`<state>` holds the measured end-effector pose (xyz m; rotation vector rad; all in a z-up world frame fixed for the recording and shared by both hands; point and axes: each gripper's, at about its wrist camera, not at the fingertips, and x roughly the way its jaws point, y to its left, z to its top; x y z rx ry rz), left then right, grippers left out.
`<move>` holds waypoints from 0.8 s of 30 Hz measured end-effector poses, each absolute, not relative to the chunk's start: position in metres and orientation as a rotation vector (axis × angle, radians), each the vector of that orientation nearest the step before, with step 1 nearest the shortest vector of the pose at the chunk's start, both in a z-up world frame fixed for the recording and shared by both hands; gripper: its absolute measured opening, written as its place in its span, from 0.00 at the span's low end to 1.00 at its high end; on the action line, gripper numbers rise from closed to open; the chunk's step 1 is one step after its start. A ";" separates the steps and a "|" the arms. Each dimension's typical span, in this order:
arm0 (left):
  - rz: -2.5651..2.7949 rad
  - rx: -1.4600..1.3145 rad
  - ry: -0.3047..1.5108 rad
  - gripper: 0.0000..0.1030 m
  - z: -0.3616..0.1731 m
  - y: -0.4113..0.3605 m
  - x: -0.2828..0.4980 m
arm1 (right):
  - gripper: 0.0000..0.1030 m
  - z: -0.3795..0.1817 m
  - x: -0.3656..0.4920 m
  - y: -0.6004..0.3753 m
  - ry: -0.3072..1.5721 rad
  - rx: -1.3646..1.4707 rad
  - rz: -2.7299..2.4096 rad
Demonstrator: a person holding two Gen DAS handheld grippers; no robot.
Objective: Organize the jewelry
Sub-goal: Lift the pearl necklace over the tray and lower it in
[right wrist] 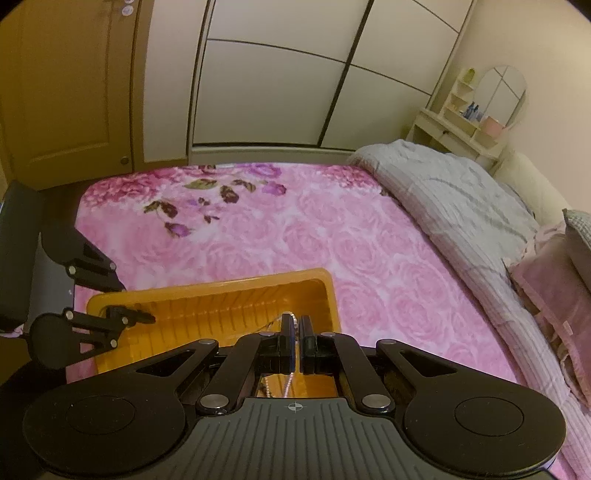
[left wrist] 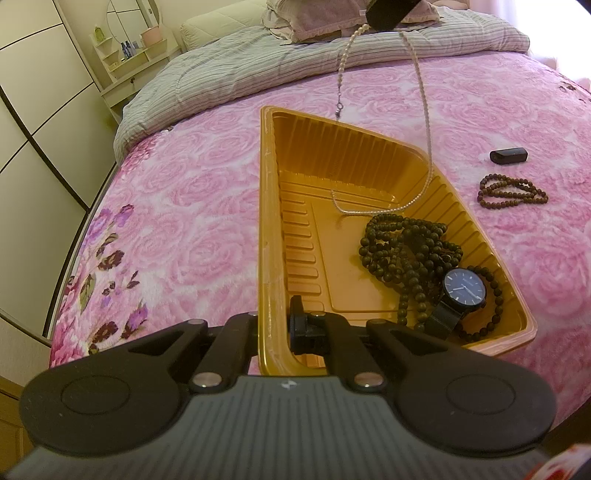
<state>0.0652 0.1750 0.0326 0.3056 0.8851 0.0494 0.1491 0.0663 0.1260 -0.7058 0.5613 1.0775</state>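
Right gripper (right wrist: 296, 325) clamped on pearl necklace (left wrist: 421, 96), loop sagging into orange tray (left wrist: 267, 221); left gripper (left wrist: 275, 325) pinching the tray wall. Clasp end dangling near the far rim, likely to catch there or spill onto the blanket (left wrist: 184, 221).

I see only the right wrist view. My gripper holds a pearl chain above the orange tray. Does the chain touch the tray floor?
Observer: Yes. The pearl necklace hangs from the right gripper, and its lowest loop appears to lie on the floor of the tray.
Operator: What else is inside the tray?
Observer: A dark bead string and a watch, together at one end.
Operator: Is anything outside the tray?
Observer: A brown bead bracelet and a small black object lie on the blanket, beside the tray.
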 end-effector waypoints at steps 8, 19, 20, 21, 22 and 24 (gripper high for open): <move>0.049 0.305 0.885 0.02 0.033 0.175 0.065 | 0.02 0.121 0.152 0.070 0.574 -0.700 1.082; 0.049 0.304 0.884 0.02 0.033 0.175 0.065 | 0.02 0.092 0.170 0.079 0.632 -0.723 1.061; 0.049 0.305 0.885 0.02 0.032 0.175 0.065 | 0.02 0.089 0.171 0.080 0.636 -0.730 1.058; 0.049 0.304 0.885 0.02 0.033 0.175 0.065 | 0.02 0.086 0.172 0.081 0.641 -0.736 1.051; 0.049 0.305 0.885 0.02 0.033 0.175 0.065 | 0.02 0.082 0.174 0.080 0.648 -0.743 1.043; 0.049 0.305 0.885 0.02 0.033 0.176 0.065 | 0.02 0.077 0.180 0.080 0.664 -0.742 1.032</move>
